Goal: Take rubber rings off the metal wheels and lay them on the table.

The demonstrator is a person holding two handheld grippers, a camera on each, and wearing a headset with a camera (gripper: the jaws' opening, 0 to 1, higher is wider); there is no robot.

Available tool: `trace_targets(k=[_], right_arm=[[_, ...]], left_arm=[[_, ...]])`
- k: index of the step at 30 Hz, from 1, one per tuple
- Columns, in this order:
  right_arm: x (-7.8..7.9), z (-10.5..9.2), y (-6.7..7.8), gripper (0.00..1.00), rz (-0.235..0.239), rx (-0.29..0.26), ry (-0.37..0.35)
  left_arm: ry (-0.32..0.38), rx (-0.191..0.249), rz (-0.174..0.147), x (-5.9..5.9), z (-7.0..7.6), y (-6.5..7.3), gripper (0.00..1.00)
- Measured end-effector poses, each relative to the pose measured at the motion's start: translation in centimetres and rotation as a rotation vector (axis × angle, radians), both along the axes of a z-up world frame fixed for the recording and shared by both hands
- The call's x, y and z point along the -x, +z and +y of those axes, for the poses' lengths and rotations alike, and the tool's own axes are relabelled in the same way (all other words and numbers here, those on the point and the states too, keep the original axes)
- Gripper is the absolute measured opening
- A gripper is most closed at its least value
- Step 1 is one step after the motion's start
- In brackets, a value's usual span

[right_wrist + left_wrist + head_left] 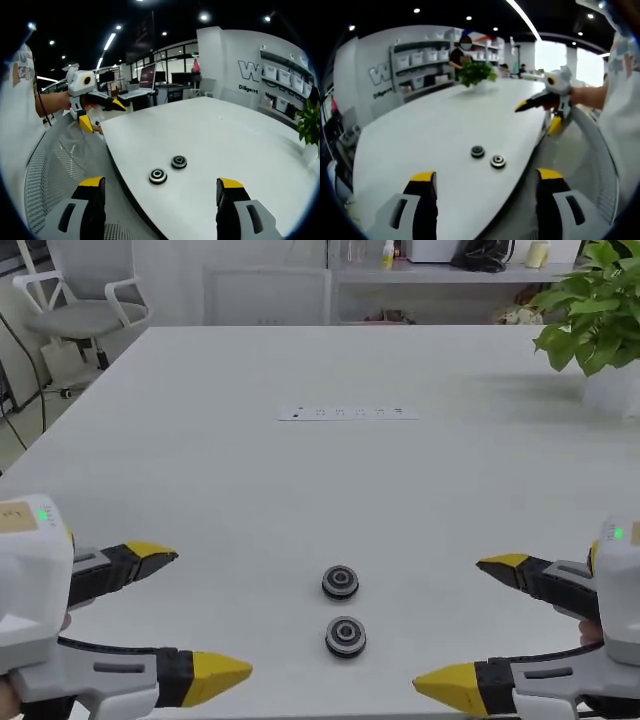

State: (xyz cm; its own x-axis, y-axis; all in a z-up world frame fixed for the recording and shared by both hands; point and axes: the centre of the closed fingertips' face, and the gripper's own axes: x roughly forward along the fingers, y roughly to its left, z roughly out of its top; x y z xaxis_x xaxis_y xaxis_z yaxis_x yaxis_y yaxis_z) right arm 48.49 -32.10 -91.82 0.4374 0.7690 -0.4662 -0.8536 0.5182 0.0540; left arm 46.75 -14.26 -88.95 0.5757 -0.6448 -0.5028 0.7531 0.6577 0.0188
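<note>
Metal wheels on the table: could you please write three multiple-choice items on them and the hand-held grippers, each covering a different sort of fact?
1. Where do the metal wheels lie on the table? A far edge. B left corner. C near edge, front centre.
2. How many wheels? A one. B two. C four.
3. The left hand-held gripper is: A open, empty. B shut on a wheel. C shut, empty.
1 C, they lie close ahead; 2 B, two show, slightly apart; 3 A, its jaws stand wide apart.
</note>
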Motion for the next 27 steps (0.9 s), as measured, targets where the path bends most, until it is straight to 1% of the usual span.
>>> trace_targets(k=[8,15,21,23,27], right_arm=[[-0.3,0.1,0.1,0.90,0.001,-0.007,0.003],[-1.1,0.4,0.0,0.89,-0.008,0.008,0.014],[-1.6,0.8,0.1,0.87,-0.017,0.012,0.026],[-1.6,0.9,0.0,0.86,-0.019,0.014,0.030],[-1.9,1.1,-0.4,0.85,-0.020,0.023,0.041]], left_arm=[[-0.008,-0.001,0.009,-0.2,0.0,-0.2,0.79],[-0.013,0.001,0.014,-0.8,0.0,-0.1,0.76],[-0.025,-0.010,0.013,-1.2,-0.2,-0.1,0.76],[-0.026,-0.006,0.019,-1.4,-0.4,0.0,0.76],[-0.044,-0.014,0.012,-1.6,-0.9,0.0,0.75]])
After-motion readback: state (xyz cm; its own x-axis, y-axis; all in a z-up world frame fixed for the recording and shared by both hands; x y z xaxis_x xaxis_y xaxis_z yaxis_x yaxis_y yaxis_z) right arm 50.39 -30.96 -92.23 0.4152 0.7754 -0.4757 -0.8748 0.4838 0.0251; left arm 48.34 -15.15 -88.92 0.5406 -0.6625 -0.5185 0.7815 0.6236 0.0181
